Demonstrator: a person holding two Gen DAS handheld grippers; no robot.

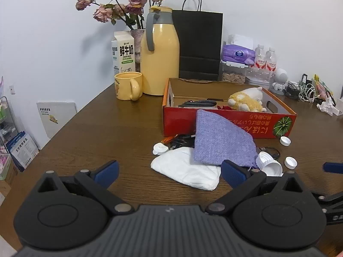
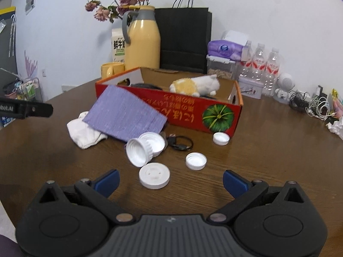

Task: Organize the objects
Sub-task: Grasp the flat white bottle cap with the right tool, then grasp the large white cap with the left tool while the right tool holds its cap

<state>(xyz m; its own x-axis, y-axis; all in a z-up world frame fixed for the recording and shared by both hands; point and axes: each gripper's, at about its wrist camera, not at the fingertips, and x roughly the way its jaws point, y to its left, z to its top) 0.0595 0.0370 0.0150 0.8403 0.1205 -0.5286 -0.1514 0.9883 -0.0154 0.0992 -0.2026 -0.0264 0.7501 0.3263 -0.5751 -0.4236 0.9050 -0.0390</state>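
A red cardboard box [image 1: 214, 124] [image 2: 193, 111] stands on the brown table and holds a plush toy [image 1: 246, 100] [image 2: 195, 85] and dark cables. A purple cloth [image 1: 223, 141] [image 2: 124, 115] leans on the box front over a white cloth [image 1: 186, 171] [image 2: 85, 135]. White lids lie near: a flat disc [image 2: 154, 175], two stacked large caps [image 2: 145, 147], two small caps [image 2: 196, 160] [image 2: 221, 138]. My left gripper [image 1: 169, 171] is open, just before the white cloth. My right gripper [image 2: 170, 181] is open, with the flat disc between its fingers.
At the back stand a yellow thermos [image 1: 159, 51], a yellow mug [image 1: 128, 85], a milk carton [image 1: 124, 52], a black paper bag [image 1: 197, 42], dried roses, a tissue pack [image 2: 225, 50] and water bottles [image 2: 260, 64]. A black cord [image 2: 180, 143] lies before the box. Cables clutter the right.
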